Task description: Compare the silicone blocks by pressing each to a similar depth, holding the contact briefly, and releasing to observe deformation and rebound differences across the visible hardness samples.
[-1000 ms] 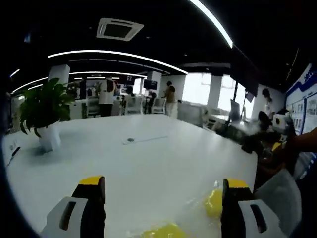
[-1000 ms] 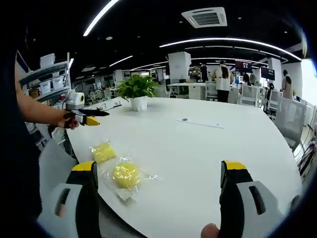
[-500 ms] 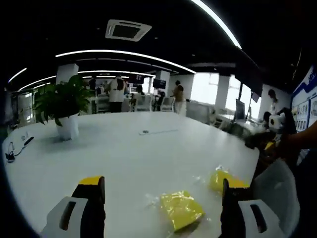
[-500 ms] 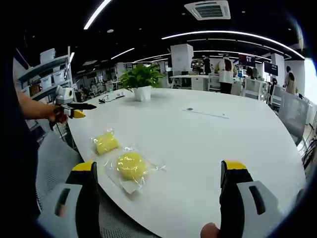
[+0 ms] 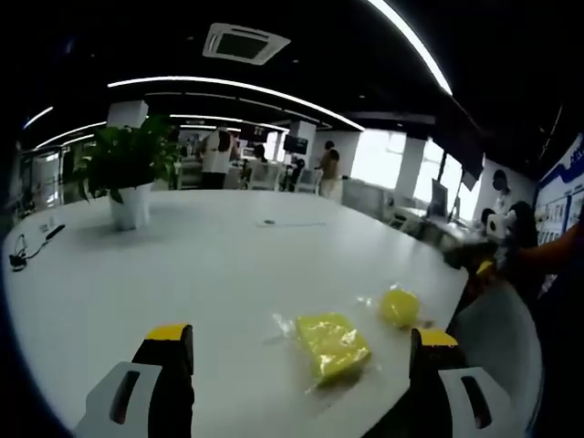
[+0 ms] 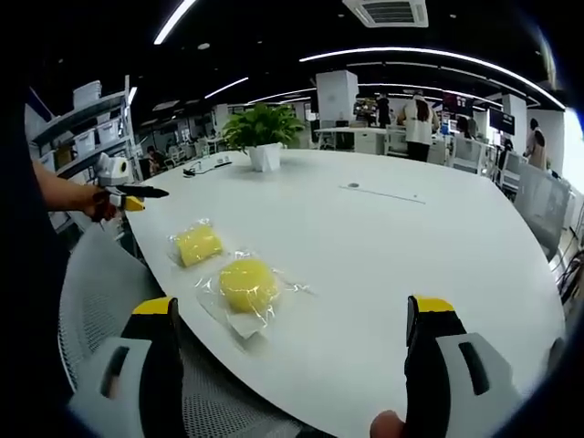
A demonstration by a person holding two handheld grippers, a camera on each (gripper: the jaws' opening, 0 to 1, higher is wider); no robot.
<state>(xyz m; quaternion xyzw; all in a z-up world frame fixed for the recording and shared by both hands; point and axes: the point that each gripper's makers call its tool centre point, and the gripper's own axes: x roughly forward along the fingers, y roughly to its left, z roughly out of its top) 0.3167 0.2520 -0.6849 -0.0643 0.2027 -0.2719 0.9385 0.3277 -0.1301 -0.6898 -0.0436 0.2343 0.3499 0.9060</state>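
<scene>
Both jaw pairs are spread wide, empty. The bagged round block (image 6: 245,285), at ten o'clock near the table (image 6: 383,265) edge, could be pushed off by an angled press.

The setting was a large open-plan office, its black ceiling crossed by long curved strips of white light (image 6: 429,57) and fitted with a square air-conditioning vent (image 5: 246,42). A broad white meeting table (image 6: 383,255) held a leafy green plant in a white pot (image 6: 263,137). Beyond it people stood (image 6: 420,119) among desks and chairs, grey storage shelves (image 6: 87,128) lined one wall, and bright windows (image 5: 370,160) lit the far side.
</scene>
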